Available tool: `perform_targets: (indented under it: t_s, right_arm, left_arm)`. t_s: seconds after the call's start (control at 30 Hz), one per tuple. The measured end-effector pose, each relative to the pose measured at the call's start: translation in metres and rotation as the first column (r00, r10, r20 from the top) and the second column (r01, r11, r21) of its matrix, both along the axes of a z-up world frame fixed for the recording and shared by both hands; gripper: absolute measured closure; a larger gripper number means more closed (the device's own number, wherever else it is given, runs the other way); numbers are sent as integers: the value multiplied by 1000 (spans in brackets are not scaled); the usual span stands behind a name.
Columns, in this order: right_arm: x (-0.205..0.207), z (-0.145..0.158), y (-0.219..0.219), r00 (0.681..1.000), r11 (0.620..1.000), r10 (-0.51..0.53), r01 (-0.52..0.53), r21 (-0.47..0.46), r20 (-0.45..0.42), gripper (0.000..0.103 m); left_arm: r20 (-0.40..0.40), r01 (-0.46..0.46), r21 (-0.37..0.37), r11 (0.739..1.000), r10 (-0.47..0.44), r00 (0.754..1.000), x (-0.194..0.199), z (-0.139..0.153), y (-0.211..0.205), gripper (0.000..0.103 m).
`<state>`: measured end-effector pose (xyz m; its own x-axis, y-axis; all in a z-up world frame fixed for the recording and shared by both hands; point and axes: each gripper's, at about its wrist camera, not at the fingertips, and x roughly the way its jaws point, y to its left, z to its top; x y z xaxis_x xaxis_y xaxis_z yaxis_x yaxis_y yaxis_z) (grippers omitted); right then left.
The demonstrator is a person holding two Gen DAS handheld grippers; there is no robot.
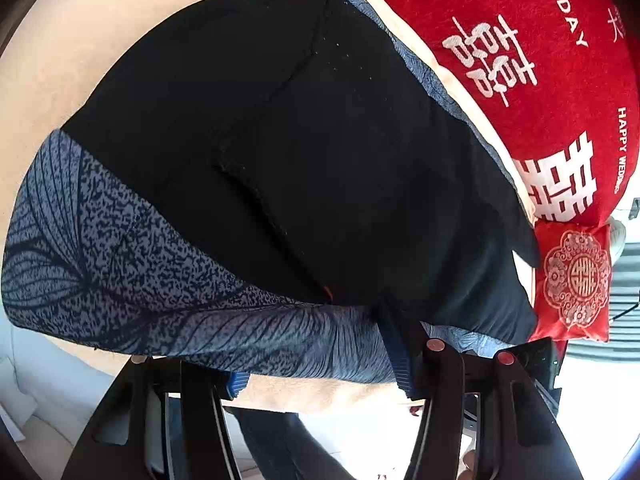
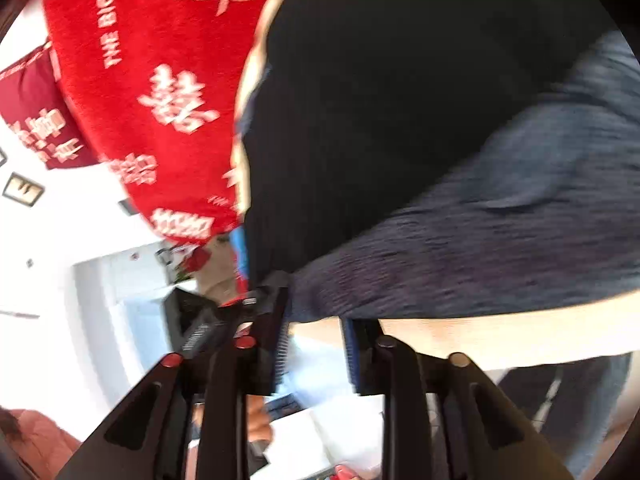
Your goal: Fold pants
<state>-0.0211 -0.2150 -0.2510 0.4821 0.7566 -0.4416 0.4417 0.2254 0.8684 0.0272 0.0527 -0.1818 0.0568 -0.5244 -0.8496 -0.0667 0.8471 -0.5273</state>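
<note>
matt black cloth pants [image 1: 304,152]; fuzzy red blanket [image 1: 532,40].

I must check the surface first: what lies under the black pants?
Beige bedding shows around the pants, with a red blanket beside them. The part directly beneath is covered.

Bright daylight with blown-out whites low in both views; right view motion-blurred, fisheye edges vignetted
</note>
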Motion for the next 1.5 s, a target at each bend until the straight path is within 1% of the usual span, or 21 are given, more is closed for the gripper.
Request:
perform_targets:
  t_s: [0.03, 0.1, 0.2, 0.27, 0.3, 0.33, 0.37, 0.4, 0.5, 0.67, 0.77, 0.8, 0.9, 0.93, 1.03, 1.13, 1.2, 1.33, 1.4, 1.47, 1.5]
  right_arm:
    - [-10, -4, -9, 999, 1000, -27, 27, -13, -20, 50]
    - [-29, -8, -25, 994, 995, -101, 100, -16, -36, 39]
    - [-51, -14, -45, 979, 980, -196, 197, 3, -47, 39]
    - [-63, -20, -55, 961, 959, -275, 277, 62, -41, 43]
    - [-67, -22, -59, 950, 946, -311, 312, 91, -35, 61]
    - [-70, -25, -62, 941, 935, -336, 337, 112, -36, 97]
    - [-73, -27, -63, 931, 923, -361, 365, 124, -51, 97]
    - [-72, -27, -63, 929, 923, -364, 370, 109, -69, 97]
    - [-59, 4, -66, 963, 964, -267, 267, -24, -39, 97]
    - [-12, 69, -79, 994, 988, -105, 107, -112, 29, 97]
    - [25, 105, -93, 996, 988, -10, 23, -155, 85, 97]
    - [46, 115, -102, 995, 987, 26, -11, -159, 95, 97]
    - [95, 124, -121, 990, 981, 107, -89, -174, 96, 97]
    - [122, 127, -127, 985, 973, 146, -126, -192, 90, 95]
    - [194, 117, -140, 972, 954, 231, -217, -205, 46, 93]
    - [251, 83, -147, 959, 939, 282, -282, -197, -28, 93]
    - [275, 56, -149, 943, 912, 323, -334, -237, -86, 93]
    - [305, 7, -153, 937, 908, 313, -343, -242, -155, 93]
    - [311, -3, -155, 943, 918, 291, -322, -232, -159, 93]
    - [313, -2, -155, 941, 917, 298, -329, -225, -160, 87]
    - [311, 2, -153, 938, 911, 311, -341, -234, -154, 76]
  left_arm:
    - [-2, 7, 0, 1000, -8, 1000, 0, 0, 0, 46]
    - [-7, 12, 1, 1000, -12, 1000, -2, 1, 4, 46]
    - [-23, 14, 7, 1000, -13, 1000, -1, -3, 8, 46]
    - [-30, 11, 4, 1000, -11, 999, 1, -6, 9, 46]
    - [-25, 11, 9, 1000, -11, 1000, 2, -6, 9, 46]
    - [-10, 15, 17, 1000, -15, 1000, 3, -3, 8, 60]
    - [6, 25, 19, 1000, -25, 1000, 3, -1, 7, 76]
    - [6, 35, 20, 999, -35, 999, 5, 0, 7, 79]
    - [34, 30, 43, 999, -32, 999, 8, 23, 9, 79]
    - [102, 15, 63, 998, -21, 995, 24, 70, 4, 79]
    - [143, 21, 82, 996, -33, 989, 43, 91, -11, 79]
    - [160, 17, 89, 996, -31, 987, 54, 98, -17, 79]
    - [205, -8, 85, 996, -10, 979, 83, 103, -28, 79]
    - [215, -17, 92, 996, -4, 977, 99, 104, -35, 79]
    - [238, -40, 128, 991, 9, 971, 143, 96, -52, 79]
    - [228, -50, 175, 983, 9, 974, 187, 67, -67, 78]
    - [198, -50, 217, 975, 6, 980, 211, 37, -76, 78]
    - [184, -64, 262, 963, 15, 983, 235, 1, -85, 78]
    - [177, -63, 268, 961, 16, 984, 237, 3, -86, 78]
    - [174, -49, 272, 961, 1, 985, 231, 15, -85, 78]
    - [179, -37, 282, 959, -15, 984, 225, 24, -85, 78]
